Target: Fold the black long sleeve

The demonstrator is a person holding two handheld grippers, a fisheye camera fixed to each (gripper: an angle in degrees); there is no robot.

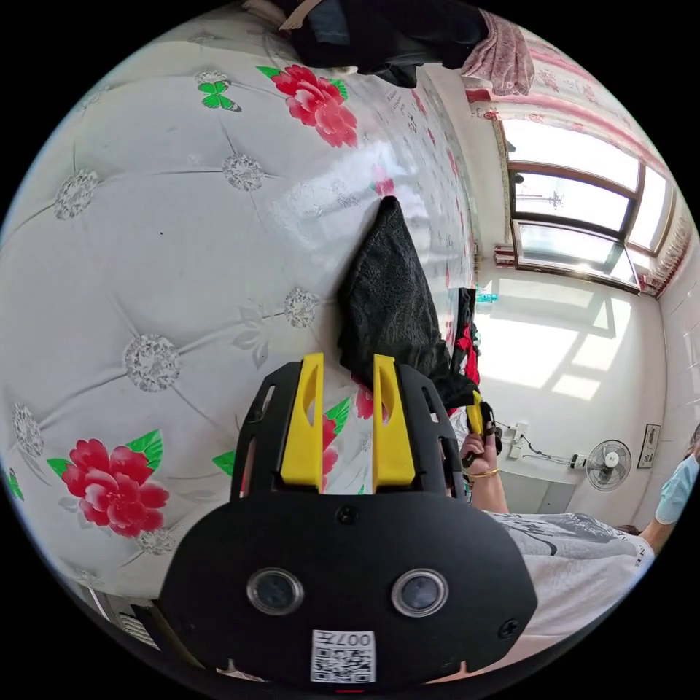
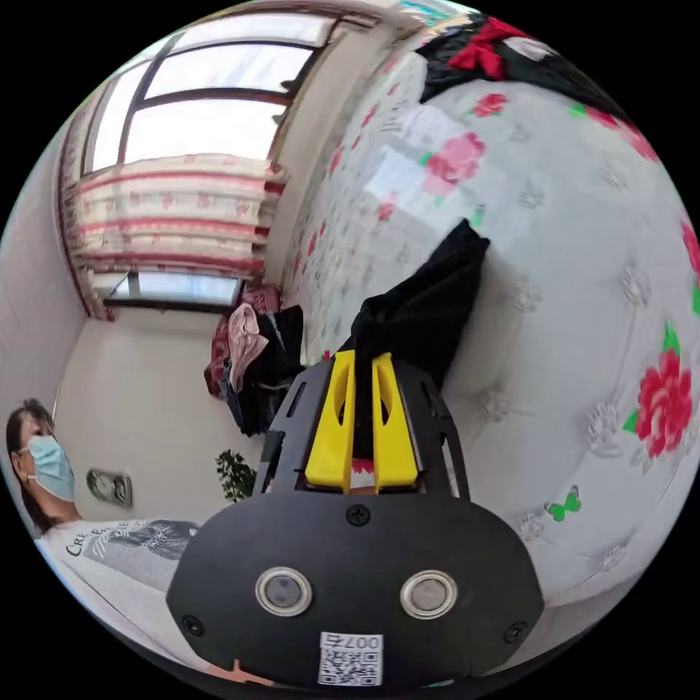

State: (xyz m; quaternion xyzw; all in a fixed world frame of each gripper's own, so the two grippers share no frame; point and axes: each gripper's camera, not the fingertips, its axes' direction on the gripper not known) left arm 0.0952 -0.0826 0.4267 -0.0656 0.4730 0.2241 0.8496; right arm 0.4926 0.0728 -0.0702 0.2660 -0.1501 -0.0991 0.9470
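Note:
The black long sleeve (image 1: pixel 386 299) hangs bunched over the flowered bed cover (image 1: pixel 182 240), reaching from a point on the bed towards the person. My left gripper (image 1: pixel 348 359) is open, and the garment's lower edge lies just past its right jaw tip with only the bed showing between the jaws. Beyond it a hand holds the right gripper (image 1: pixel 475 414) against the cloth's far end. In the right gripper view, my right gripper (image 2: pixel 363 357) is shut on the black long sleeve (image 2: pixel 426 302), and a fold of it runs down between the yellow jaws.
A pile of dark and pink clothes (image 2: pixel 251 357) lies at the bed's end, and another dark pile (image 1: pixel 379 33) sits at the edge. A window (image 1: pixel 576 211), a curtain (image 2: pixel 175 211), a wall fan (image 1: pixel 609 463) and the person's white shirt (image 1: pixel 583 561) are around.

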